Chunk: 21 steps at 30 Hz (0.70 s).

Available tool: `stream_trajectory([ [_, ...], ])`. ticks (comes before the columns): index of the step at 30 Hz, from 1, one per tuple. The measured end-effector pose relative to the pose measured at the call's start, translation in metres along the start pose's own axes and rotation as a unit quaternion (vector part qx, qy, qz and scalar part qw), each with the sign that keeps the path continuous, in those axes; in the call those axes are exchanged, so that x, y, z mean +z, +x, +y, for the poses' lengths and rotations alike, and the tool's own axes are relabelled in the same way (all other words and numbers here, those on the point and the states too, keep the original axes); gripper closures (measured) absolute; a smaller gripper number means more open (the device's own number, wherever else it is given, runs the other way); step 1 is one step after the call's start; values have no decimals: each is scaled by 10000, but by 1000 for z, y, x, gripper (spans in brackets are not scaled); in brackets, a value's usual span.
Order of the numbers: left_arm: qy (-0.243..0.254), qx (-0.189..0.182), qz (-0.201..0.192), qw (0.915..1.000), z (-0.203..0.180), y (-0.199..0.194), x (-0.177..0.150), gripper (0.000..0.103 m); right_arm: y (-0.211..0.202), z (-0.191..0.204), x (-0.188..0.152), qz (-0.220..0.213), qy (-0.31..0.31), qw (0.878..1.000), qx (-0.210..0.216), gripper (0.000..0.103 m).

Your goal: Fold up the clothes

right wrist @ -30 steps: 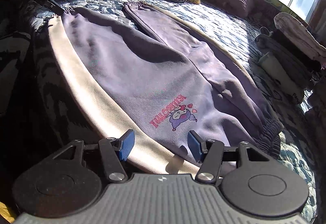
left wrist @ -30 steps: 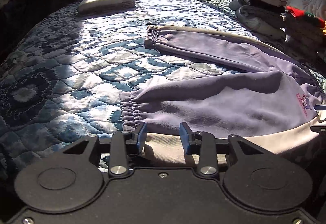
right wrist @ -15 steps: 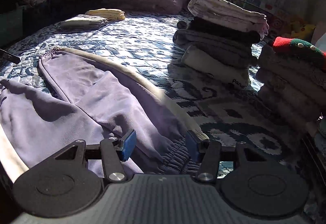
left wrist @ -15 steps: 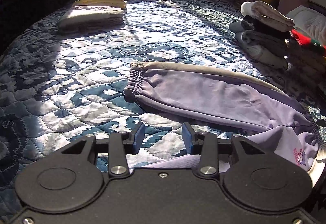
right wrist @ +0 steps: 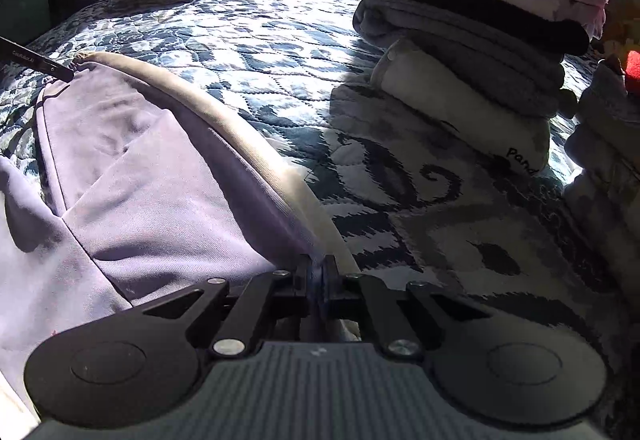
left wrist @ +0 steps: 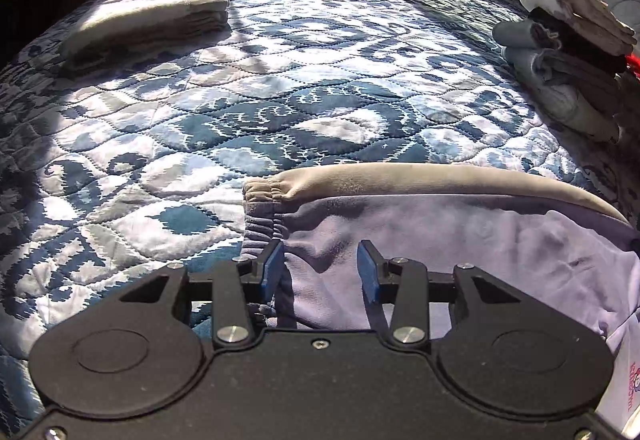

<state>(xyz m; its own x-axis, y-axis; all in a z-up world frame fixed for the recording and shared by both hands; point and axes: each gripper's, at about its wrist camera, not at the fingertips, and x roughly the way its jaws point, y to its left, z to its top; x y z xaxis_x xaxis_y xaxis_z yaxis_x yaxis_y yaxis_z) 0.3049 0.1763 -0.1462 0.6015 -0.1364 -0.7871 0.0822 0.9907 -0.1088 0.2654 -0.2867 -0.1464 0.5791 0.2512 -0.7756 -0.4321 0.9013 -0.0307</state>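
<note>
- Lavender sweatpants with a cream side stripe [left wrist: 460,224] lie along the near edge of the blue patterned quilted bed [left wrist: 280,87].
- Left gripper [left wrist: 320,268], half a second ago over bare quilt, now straddles the elastic cuff, jaws wide, gripping nothing.
- Right gripper [right wrist: 319,280], open then, is now clamped on the waistband end, so a lift-and-fold looks imminent.
- Writing: pink print, unreadable; "Pand…" on a cream folded garment [right wrist: 460,111].
</note>
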Motion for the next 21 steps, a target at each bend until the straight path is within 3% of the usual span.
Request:
stream_trajectory([
  [6,291,21,-4,9996,-5,6,3,64,10,-27,0,47,570,9983,57,97],
  [10,285,-16,-259,9993,-1,-6,7,64,8,-34,-2,-34,854,9962,172,97],
  [13,165,11,-311,9994,9,-7,12,64,2,-40,-6,-230,1112,9930,337,97],
  [17,-220,-79,-163,9996,25,5,17,61,2,-34,-7,-260,1027,9941,219,97],
  [21,-403,-130,-226,9988,30,11,25,61,-3,-38,-8,-472,1363,9893,208,97],
])
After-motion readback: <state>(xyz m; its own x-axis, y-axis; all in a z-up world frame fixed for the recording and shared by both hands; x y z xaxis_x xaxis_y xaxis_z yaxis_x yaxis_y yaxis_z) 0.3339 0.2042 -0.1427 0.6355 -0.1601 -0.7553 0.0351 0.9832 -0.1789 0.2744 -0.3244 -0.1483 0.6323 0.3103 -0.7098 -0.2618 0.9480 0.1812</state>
